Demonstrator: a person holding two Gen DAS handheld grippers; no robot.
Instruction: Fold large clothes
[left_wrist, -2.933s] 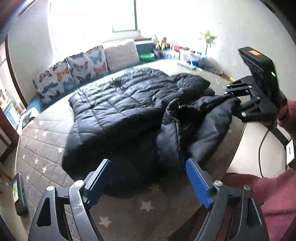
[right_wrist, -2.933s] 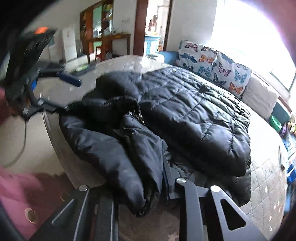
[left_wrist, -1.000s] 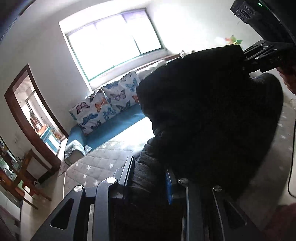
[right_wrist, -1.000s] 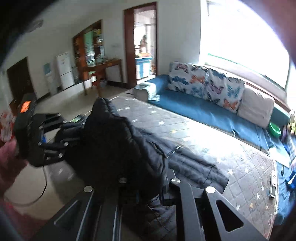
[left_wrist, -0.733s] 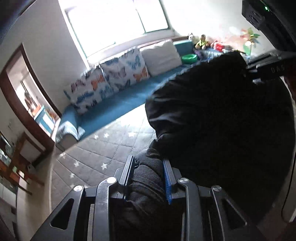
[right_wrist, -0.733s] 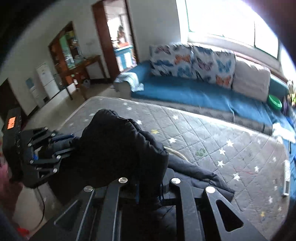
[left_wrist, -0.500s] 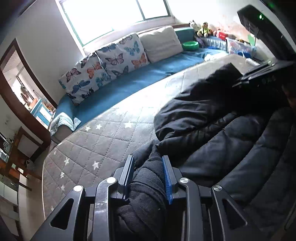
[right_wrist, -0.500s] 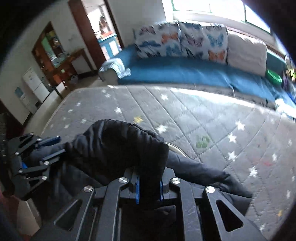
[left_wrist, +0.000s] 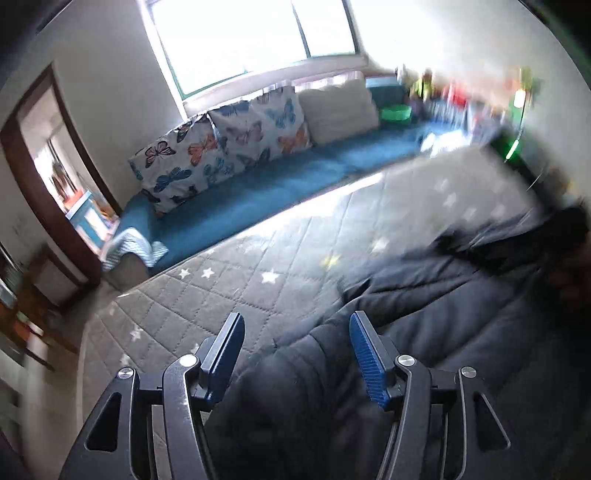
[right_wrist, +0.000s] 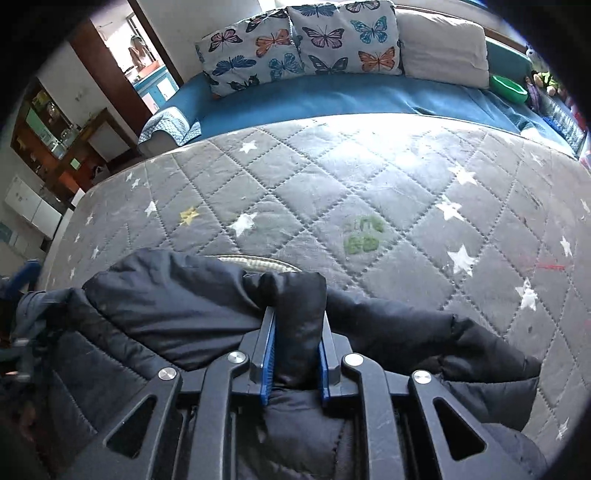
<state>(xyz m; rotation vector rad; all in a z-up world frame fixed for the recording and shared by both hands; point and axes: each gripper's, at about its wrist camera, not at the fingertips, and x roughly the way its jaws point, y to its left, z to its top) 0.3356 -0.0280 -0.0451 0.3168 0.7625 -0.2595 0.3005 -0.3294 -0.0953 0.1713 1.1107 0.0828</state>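
A black puffer jacket (left_wrist: 443, 332) lies spread on the grey star-quilted mattress (left_wrist: 221, 295), filling the lower right of the left wrist view. My left gripper (left_wrist: 295, 317) is open and its jaws are opening. The jacket's edge lies below and between the blue pads without touching them. In the right wrist view the jacket (right_wrist: 184, 306) lies along the near edge of the mattress (right_wrist: 369, 184). My right gripper (right_wrist: 296, 312) still pinches an upright fold of the jacket between its pads, and its jaws are starting to open.
A blue bench seat (right_wrist: 351, 96) runs along the far side under the window, with butterfly cushions (right_wrist: 295, 40), a beige cushion (right_wrist: 439, 48) and a green bowl (right_wrist: 509, 86). A doorway (left_wrist: 62, 184) opens at the left, and a person (right_wrist: 138, 51) stands beyond it.
Both grippers came down with the lifted jacket, which now lies on the mattress. The left jaws have sprung apart and released their fold. The right pads still hold theirs.
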